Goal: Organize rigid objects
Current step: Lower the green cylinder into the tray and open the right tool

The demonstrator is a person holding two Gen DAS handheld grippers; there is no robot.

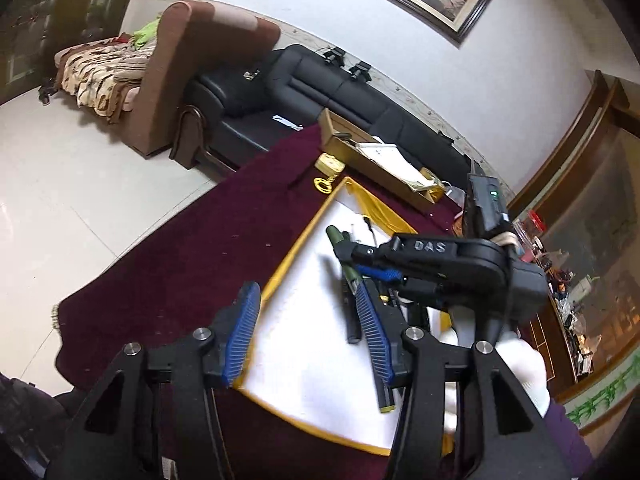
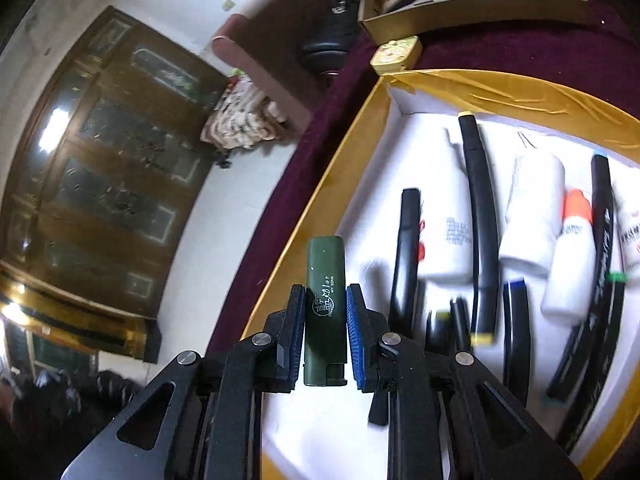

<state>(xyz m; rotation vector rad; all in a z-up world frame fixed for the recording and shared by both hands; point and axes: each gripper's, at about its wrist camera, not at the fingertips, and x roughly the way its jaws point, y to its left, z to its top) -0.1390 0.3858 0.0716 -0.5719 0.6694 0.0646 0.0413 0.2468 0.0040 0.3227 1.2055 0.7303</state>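
Note:
My right gripper (image 2: 325, 316) is shut on a dark green lighter (image 2: 325, 280), which stands upright between the blue pads over the left part of a gold-rimmed tray (image 2: 348, 168). Several black markers (image 2: 480, 220) and white bottles (image 2: 448, 208) lie in the tray's white lining. In the left wrist view, the right gripper (image 1: 352, 262) holds the lighter (image 1: 334, 235) above the tray (image 1: 280, 280). My left gripper (image 1: 308, 332) is open over the tray's near part, with nothing between its pads. A black marker (image 1: 352, 320) lies beside its right finger.
The tray rests on a maroon cloth (image 1: 180, 280). Behind it are a small yellow tin (image 1: 330, 163), a gold ring-shaped trinket (image 1: 323, 186) and a cardboard box (image 1: 360, 148) with papers. A black sofa (image 1: 280, 92) stands beyond. A white-gloved hand (image 1: 520, 364) grips the right tool.

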